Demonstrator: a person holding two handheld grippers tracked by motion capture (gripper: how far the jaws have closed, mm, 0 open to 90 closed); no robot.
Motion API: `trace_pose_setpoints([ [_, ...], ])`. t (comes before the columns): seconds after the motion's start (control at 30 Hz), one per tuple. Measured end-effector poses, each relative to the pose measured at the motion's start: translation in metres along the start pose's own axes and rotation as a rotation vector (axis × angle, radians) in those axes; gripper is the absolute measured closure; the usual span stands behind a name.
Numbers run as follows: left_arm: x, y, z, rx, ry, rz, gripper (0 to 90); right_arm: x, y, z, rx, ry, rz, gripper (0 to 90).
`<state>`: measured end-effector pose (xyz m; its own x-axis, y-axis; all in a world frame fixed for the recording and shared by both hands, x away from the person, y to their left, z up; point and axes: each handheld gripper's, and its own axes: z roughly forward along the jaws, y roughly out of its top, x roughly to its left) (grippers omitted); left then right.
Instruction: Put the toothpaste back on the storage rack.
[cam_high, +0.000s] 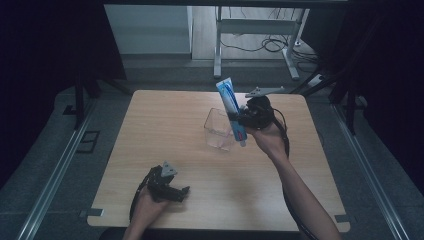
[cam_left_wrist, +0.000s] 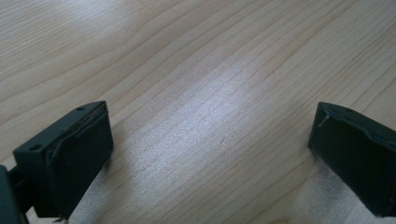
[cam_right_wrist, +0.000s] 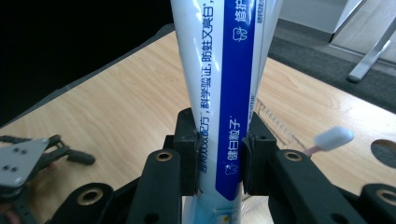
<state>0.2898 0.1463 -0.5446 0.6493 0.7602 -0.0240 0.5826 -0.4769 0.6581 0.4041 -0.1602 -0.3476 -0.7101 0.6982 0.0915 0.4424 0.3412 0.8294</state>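
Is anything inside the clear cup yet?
The clear cup looks empty from the high view. The toothpaste tube, held in the right tongs, covers its right rim, so that corner stays unseen.

Toothpaste tube is running off frame at 12 and 6; right claw is hiding its sides; toothbrush handle blurred.

Your high view is dim, its edges sinking into black, and only the desk and the floor beyond it catch light. In the left gripper view a soft glare streaks the wood grain. In the right gripper view the toothbrush head is blurred.
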Motion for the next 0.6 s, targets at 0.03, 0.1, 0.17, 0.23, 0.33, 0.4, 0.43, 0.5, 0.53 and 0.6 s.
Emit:
trace_pose_setpoints([
  [0.03, 0.0, 0.0, 0.0, 0.0, 0.0, -0.002, 0.0, 0.0, 0.001, 0.002, -0.002, -0.004, 0.004, 71.4],
  [0.1, 0.0, 0.0, 0.0, 0.0, 0.0, -0.001, 0.0, -0.002, 0.003, 0.006, -0.009, -0.009, 0.008, 71.3],
  [0.17, 0.0, 0.0, 0.0, 0.0, 0.0, -0.002, 0.0, -0.003, 0.006, 0.01, -0.019, -0.016, 0.013, 71.3],
  [0.23, 0.0, 0.0, 0.0, 0.0, 0.0, -0.001, 0.0, -0.004, 0.009, 0.015, -0.02, -0.02, 0.014, 71.3],
  [0.33, 0.0, 0.0, 0.0, 0.0, -0.001, 0.0, 0.0, -0.006, 0.011, 0.021, -0.023, -0.028, 0.016, 71.4],
  [0.4, 0.0, 0.0, 0.0, 0.0, -0.001, -0.002, 0.0, -0.008, 0.012, 0.026, -0.027, -0.029, 0.027, 71.4],
  [0.43, 0.0, 0.0, 0.0, 0.0, -0.001, -0.004, 0.0, -0.009, 0.012, 0.028, -0.03, -0.03, 0.03, 71.4],
  [0.5, 0.0, 0.0, 0.0, 0.001, -0.001, -0.005, 0.0, -0.011, 0.013, 0.032, -0.036, -0.032, 0.039, 71.4],
  [0.53, 0.0, 0.0, 0.0, 0.001, -0.001, -0.004, 0.0, -0.013, 0.013, 0.034, -0.039, -0.033, 0.043, 71.4],
  [0.6, 0.0, 0.0, 0.0, 0.0, -0.001, 0.003, 0.0, -0.015, 0.014, 0.038, -0.044, -0.038, 0.048, 71.4],
])
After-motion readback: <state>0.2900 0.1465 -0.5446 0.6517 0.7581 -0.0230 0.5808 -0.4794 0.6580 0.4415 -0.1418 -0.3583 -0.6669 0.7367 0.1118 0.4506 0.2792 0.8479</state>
